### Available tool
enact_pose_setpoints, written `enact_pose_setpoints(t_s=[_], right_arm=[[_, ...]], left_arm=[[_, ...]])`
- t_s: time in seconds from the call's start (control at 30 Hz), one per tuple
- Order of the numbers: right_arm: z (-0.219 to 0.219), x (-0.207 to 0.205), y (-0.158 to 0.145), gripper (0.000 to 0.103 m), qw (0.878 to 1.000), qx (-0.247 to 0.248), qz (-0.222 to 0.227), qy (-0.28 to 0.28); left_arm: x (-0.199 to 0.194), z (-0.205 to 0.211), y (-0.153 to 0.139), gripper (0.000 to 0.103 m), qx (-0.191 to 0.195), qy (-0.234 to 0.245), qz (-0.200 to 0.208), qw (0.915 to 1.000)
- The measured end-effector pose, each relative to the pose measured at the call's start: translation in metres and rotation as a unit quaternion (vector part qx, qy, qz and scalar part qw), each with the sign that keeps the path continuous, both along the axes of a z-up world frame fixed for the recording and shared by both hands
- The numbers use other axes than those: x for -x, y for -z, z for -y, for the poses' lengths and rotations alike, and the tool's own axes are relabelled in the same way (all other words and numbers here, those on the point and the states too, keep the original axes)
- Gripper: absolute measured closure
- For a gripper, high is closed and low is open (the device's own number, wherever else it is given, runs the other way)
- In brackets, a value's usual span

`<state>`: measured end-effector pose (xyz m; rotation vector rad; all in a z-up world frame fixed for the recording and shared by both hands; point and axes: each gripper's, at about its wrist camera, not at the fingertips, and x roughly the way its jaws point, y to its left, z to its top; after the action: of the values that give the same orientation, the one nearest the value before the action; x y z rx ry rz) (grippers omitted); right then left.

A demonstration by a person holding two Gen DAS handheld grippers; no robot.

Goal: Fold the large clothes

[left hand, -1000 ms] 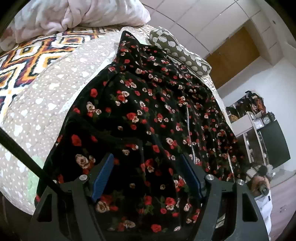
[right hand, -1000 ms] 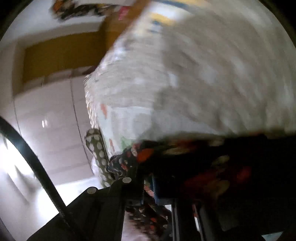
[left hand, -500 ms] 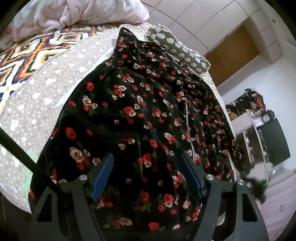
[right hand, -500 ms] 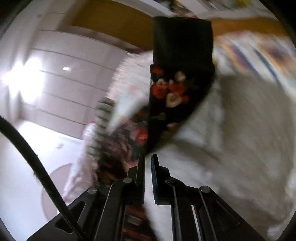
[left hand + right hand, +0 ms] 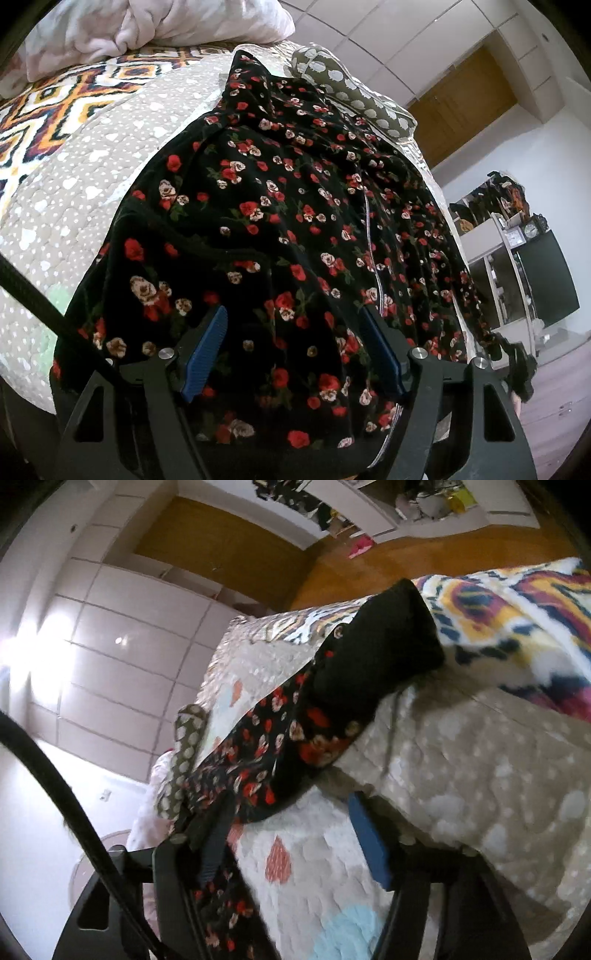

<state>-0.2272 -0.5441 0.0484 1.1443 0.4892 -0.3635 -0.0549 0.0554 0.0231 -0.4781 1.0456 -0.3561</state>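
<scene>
A black garment [image 5: 295, 229] printed with small red and cream roses is lying spread across the bed [image 5: 74, 177], its soft cloth rumpled into shallow folds, with a thin pale zip line running down its length toward the near edge. The bed is wearing a quilted beige cover dotted with white hearts, stitched in a fine puckered grid. Beyond it a woven blanket [image 5: 55, 99] in orange, white and dark zigzags is lying flat, and a crumpled pale pink fleece [image 5: 147, 26] is piled at the far end. A grey-green cushion [image 5: 354, 96] with large white spots is resting just beside the garment's far edge.

The left gripper [image 5: 295, 354] is hovering over the near hem, its jaws standing wide apart, ribbed blue pads [image 5: 207, 358] facing each other with the flowered fabric showing between them; whether they are touching the cloth cannot be told.

In the right wrist view the right gripper [image 5: 295, 834] is also gaping wide, holding nothing. Just ahead of it a sleeve [image 5: 332, 709] of the garment is lying on the quilt, ending in a plain black ribbed cuff [image 5: 384, 650] shaped like a blunt tube that is pointing toward the zigzag blanket. The sleeve's flowered part is trailing down past the left finger. The picture is somewhat blurred
</scene>
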Motion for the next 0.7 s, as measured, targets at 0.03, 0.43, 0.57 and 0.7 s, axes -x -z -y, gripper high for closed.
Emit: enact_pose_setpoints(t_s=[0.03,0.43,0.57,0.7], right_arm=[[0.002,-0.004,0.0,0.034,1.0,-0.002,-0.005,0.009],[0.07,-0.058,-0.032,0.096,0.986,0.12,-0.106,0.046],[0.051,-0.114,-0.079,0.096,0.969,0.205,-0.133,0.033],[-0.019,-0.188,-0.125,0.096,0.96,0.259,-0.086,-0.063]], left_arm=[[0.0,0.0,0.0,0.031,0.0,-0.001,0.0,1.0],[0.013,-0.036,-0.033,0.031,-0.019,-0.035,0.035,0.9986],[0.014,-0.053,-0.045,0.031,-0.018,-0.046,0.057,0.9972],[0.015,-0.065,-0.046,0.031,-0.019,-0.049,0.067,0.9964]])
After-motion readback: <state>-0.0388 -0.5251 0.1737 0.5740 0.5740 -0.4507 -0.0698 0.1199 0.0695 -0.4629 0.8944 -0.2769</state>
